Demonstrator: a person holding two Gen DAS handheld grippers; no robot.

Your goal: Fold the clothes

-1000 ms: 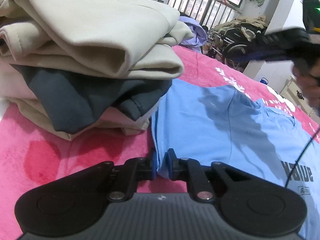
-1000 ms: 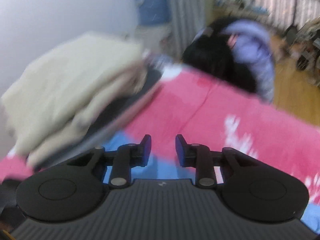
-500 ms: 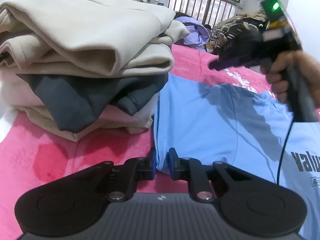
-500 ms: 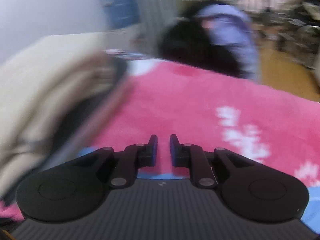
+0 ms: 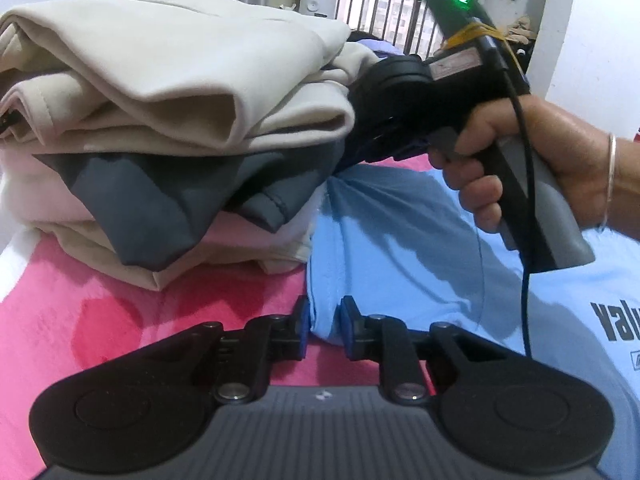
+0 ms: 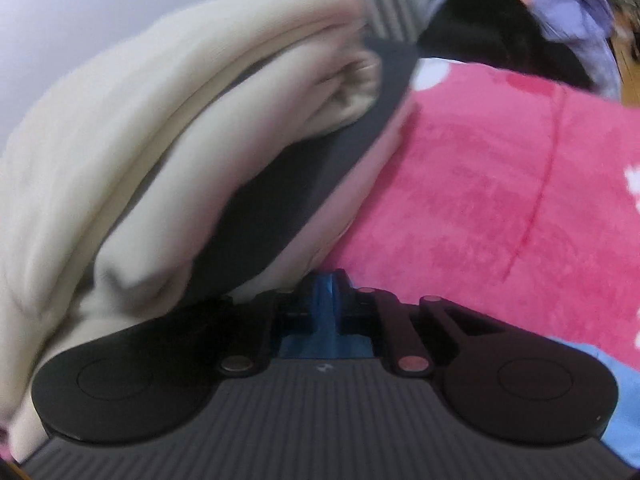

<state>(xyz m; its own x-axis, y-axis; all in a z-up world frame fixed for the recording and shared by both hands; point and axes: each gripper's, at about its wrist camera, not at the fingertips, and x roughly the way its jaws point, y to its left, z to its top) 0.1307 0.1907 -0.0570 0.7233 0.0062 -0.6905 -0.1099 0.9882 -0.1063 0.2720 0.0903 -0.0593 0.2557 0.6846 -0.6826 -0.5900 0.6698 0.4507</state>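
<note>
**Q:** Which step do you have in hand?

**A:** Nearest, at 6 o'clock in the left wrist view, your left gripper (image 5: pixel 323 322) has its jaws closed on the near edge of the blue T-shirt (image 5: pixel 400 240). The shirt lies spread on the pink blanket (image 5: pixel 60 300), running from 6 toward 3 o'clock. Your right gripper (image 6: pixel 327 300) is closed on a pinch of the same blue cloth, further along that edge, close under the stack of folded clothes (image 5: pixel 168 120). With two points of one side held, this reads as the start of a fold.

**Q:** What does the next move call for?

**A:** Judged from here, lift both pinches together, level, and clear of the stack at 10 o'clock.

**Q:** And the pose?

**A:** At 2 o'clock your right hand (image 5: pixel 532 160) grips the handle, the tool pointing toward 9 o'clock, low over the shirt.
</note>
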